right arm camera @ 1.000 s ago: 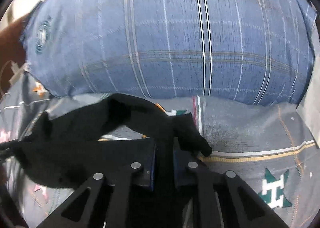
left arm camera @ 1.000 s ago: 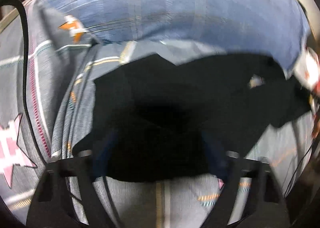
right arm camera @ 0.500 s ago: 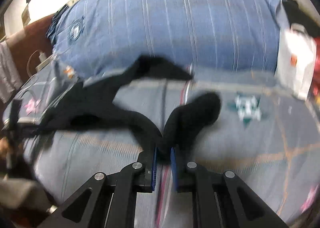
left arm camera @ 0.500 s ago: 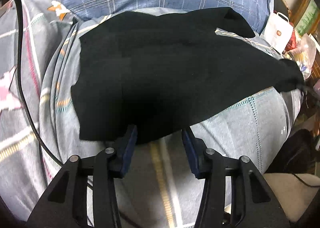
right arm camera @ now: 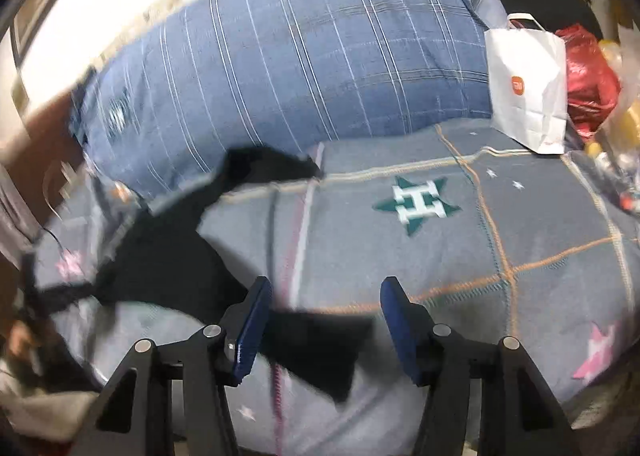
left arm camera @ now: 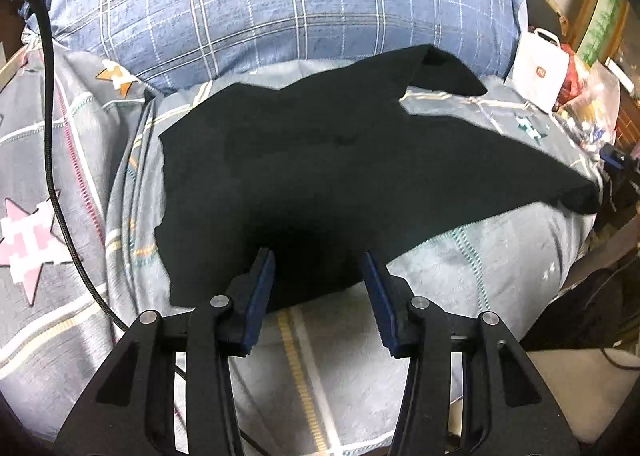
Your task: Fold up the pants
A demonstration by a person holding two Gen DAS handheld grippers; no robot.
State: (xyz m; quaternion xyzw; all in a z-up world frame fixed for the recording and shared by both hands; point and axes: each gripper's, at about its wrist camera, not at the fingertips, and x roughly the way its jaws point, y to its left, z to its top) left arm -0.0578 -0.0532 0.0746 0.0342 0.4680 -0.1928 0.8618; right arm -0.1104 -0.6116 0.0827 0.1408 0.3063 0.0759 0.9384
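Black pants (left arm camera: 340,160) lie spread on the grey patterned bedcover (left arm camera: 500,256), with one leg reaching to the right and a shorter part toward the pillow. My left gripper (left arm camera: 318,276) straddles the near edge of the pants. Its blue pads stand apart and the cloth lies flat between them, unpinched. In the right wrist view the pants (right arm camera: 160,268) are blurred at the left. The end of one leg (right arm camera: 320,348) lies loose just below my right gripper (right arm camera: 324,296), whose jaws are opening and whose pads are clear of the cloth.
A big blue plaid pillow (left arm camera: 280,8) closes off the far side of the bed. A white paper bag (right arm camera: 528,84), a red bag (right arm camera: 588,84) and clutter stand at the far right. A black cable (left arm camera: 52,136) runs down the left. The bed drops off at the right.
My right gripper carried the leg end out to the right, then let it go as its jaws parted. My left gripper narrowed and drew back, and the pants now lie stretched out.
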